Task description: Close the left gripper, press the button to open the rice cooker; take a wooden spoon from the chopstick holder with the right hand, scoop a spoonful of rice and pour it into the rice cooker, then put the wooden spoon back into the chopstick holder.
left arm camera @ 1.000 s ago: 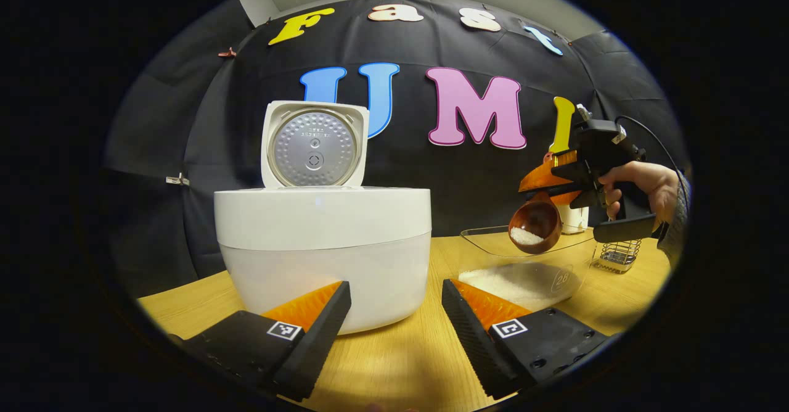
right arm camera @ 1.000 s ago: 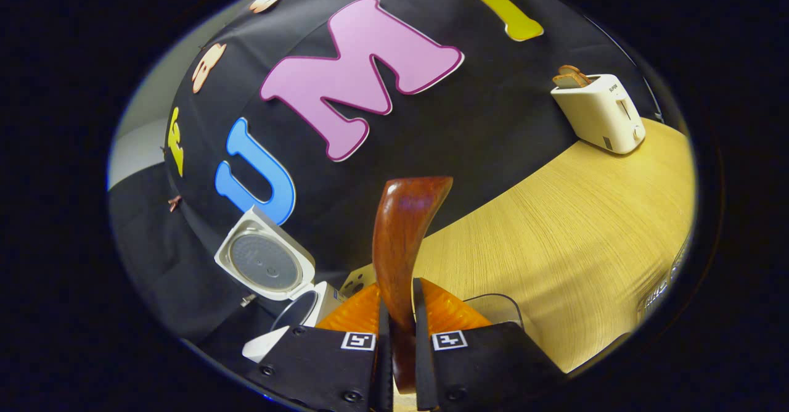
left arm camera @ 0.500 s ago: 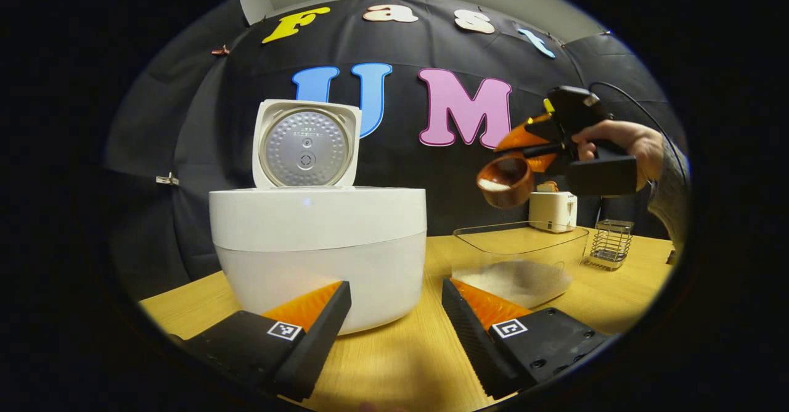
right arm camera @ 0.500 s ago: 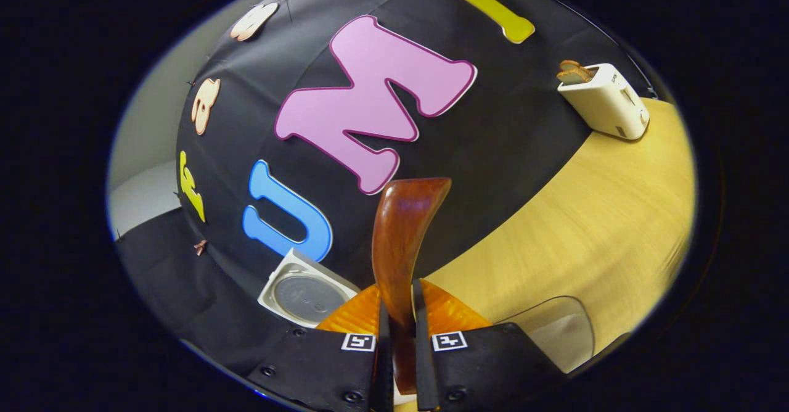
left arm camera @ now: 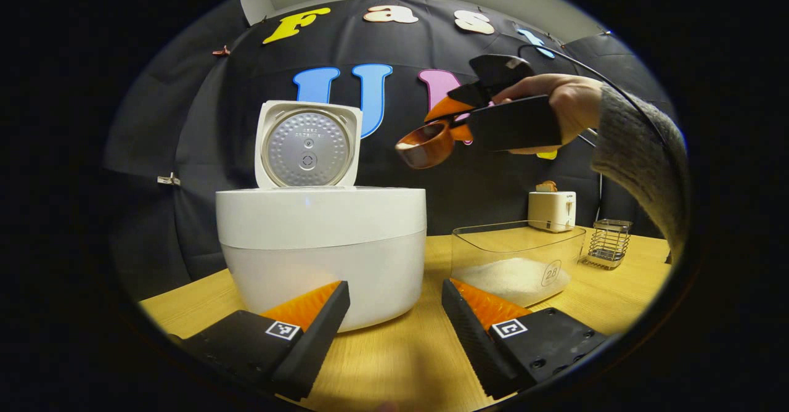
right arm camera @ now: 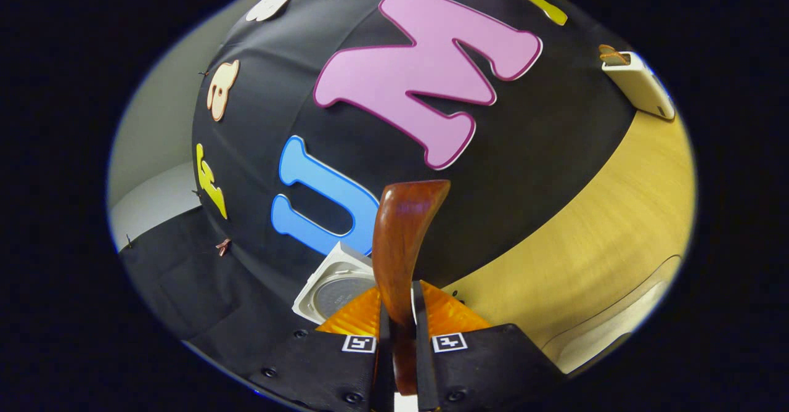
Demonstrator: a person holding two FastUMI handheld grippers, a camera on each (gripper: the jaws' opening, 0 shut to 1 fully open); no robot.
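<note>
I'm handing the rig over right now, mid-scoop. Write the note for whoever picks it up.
Right gripper: shut on the wooden spoon, held raised beside the rice cooker's upper right, rice in the bowl.
Left gripper: open, empty, low over the table in front of the cooker.
Cooker lid stands open.
Rice container sits right of the cooker; chopstick holder and toaster are farther right.
Done: lid opened, spoon taken, rice scooped.
Left: pour into the cooker, return the spoon to the holder.
</note>
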